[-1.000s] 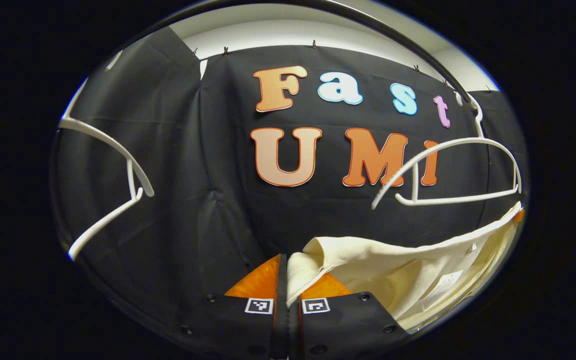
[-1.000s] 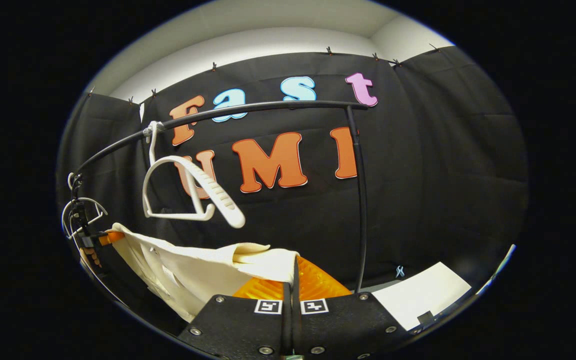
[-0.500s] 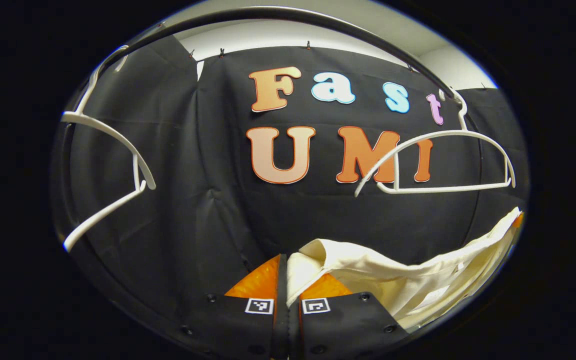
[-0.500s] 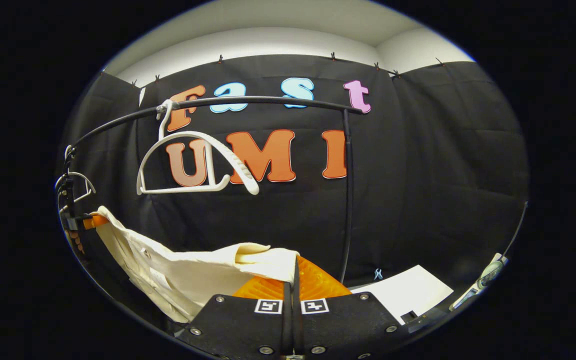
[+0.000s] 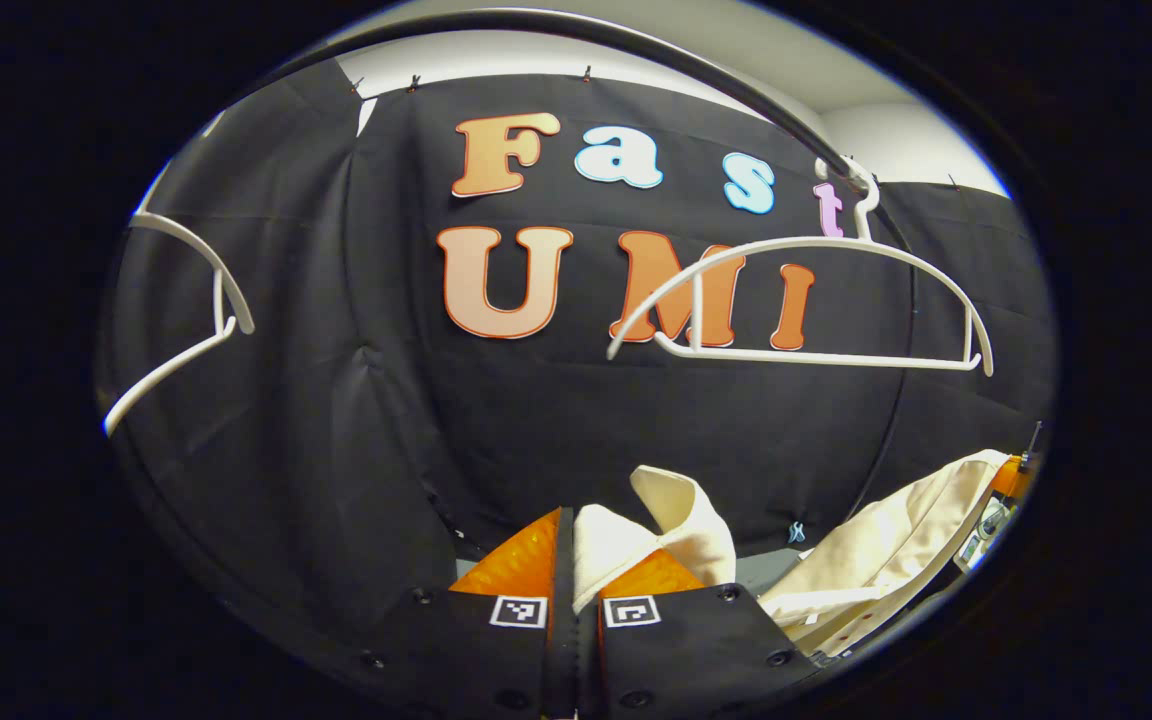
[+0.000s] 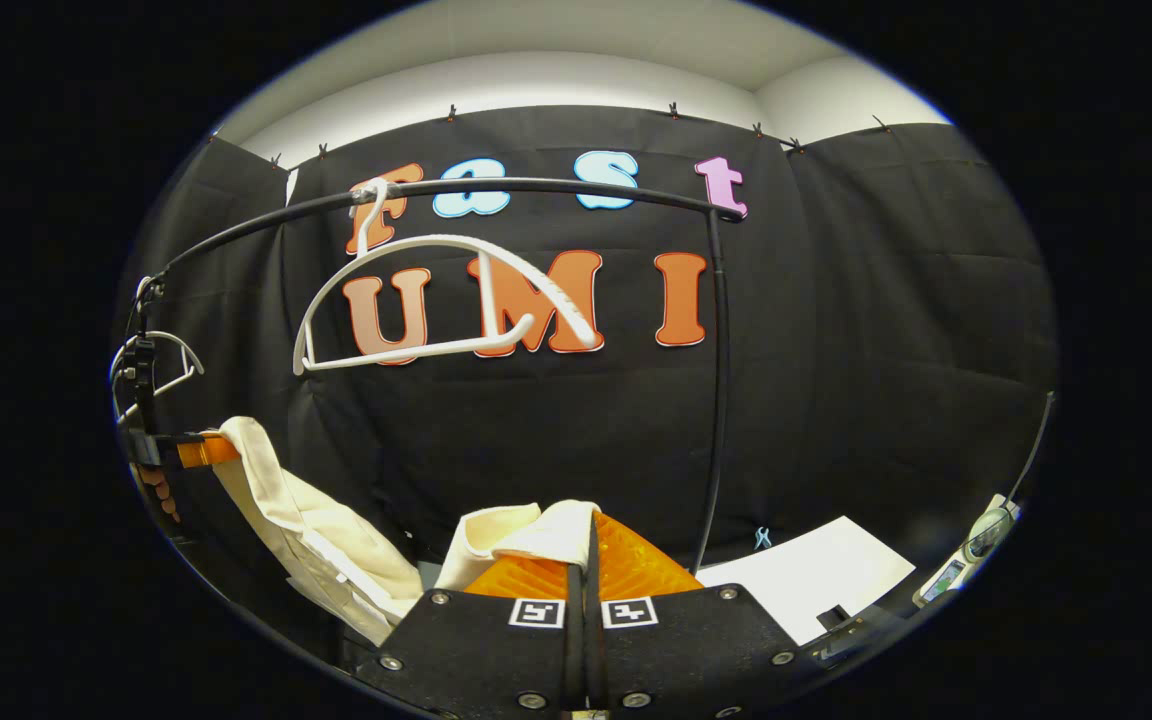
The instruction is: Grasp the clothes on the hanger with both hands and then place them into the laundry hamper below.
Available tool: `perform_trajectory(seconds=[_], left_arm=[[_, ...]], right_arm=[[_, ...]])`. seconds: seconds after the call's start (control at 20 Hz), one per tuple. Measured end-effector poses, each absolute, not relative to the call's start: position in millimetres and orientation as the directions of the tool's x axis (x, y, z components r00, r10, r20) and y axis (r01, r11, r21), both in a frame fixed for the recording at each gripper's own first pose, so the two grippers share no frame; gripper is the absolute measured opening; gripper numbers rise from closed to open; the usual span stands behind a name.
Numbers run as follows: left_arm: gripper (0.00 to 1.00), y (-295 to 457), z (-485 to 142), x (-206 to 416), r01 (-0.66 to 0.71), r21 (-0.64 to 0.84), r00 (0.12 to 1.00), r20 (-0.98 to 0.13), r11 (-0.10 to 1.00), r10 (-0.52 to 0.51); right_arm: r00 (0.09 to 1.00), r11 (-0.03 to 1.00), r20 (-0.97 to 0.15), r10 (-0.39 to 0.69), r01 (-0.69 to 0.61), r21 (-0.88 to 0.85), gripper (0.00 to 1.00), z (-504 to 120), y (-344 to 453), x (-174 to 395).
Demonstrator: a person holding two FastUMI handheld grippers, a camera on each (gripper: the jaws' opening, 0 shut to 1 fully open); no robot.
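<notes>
In the left gripper view, your left gripper (image 5: 573,545) is clamped on a corner of the cream garment (image 5: 886,550), which sags right toward your other gripper at the edge, its bottom cut off. The white hanger (image 5: 806,300) hangs bare on the black rail (image 5: 636,45) above. In the right gripper view, your right gripper (image 6: 586,545) pinches the other corner; cloth droops left, its lower part hidden. White sheet (image 6: 816,575) lies lower right, open space above it.
</notes>
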State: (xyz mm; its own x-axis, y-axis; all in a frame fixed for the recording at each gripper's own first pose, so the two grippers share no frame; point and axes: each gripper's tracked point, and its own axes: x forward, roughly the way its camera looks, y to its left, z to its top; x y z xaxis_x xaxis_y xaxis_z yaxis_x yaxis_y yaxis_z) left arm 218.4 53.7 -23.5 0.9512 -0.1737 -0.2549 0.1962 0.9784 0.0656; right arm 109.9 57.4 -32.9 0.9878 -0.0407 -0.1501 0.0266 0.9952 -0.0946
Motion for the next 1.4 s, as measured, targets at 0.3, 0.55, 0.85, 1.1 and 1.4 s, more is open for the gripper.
perform_trajectory(seconds=[0.3, 0.55, 0.85, 1.1, 1.4], left_arm=[[0.07, 4.0, -16.7, 203.9, 0.287, 0.055, 0.931, -0.252, 0.956, -0.265], [0.07, -30.8, -19.2, 192.6, 0.344, -0.001, 0.907, -0.257, 0.939, -0.332], [0.07, -55.1, -53.9, 194.3, 0.366, -0.047, 0.874, -0.326, 0.93, -0.36], [0.07, -48.2, -100.3, 201.4, 0.354, -0.055, 0.842, -0.415, 0.934, -0.344], [0.07, -29.8, -176.4, 205.8, 0.328, -0.049, 0.779, -0.551, 0.943, -0.3]], right_arm=[[0.989, 0.998, -0.149, 0.003, -0.013, -0.067, 0.0, -34.9, 96.4, 112.1], [0.988, 0.998, -0.146, 0.044, -0.051, -0.046, 0.0, -40.1, 137.0, 116.2], [0.98, 0.998, -0.195, 0.046, -0.054, -0.038, 0.0, -73.6, 164.6, 135.2], [0.965, 0.998, -0.262, 0.029, -0.041, -0.042, 0.0, -118.3, 173.0, 159.8], [0.923, 0.999, -0.383, 0.017, -0.034, -0.036, 0.0, -191.1, 169.6, 175.8]])
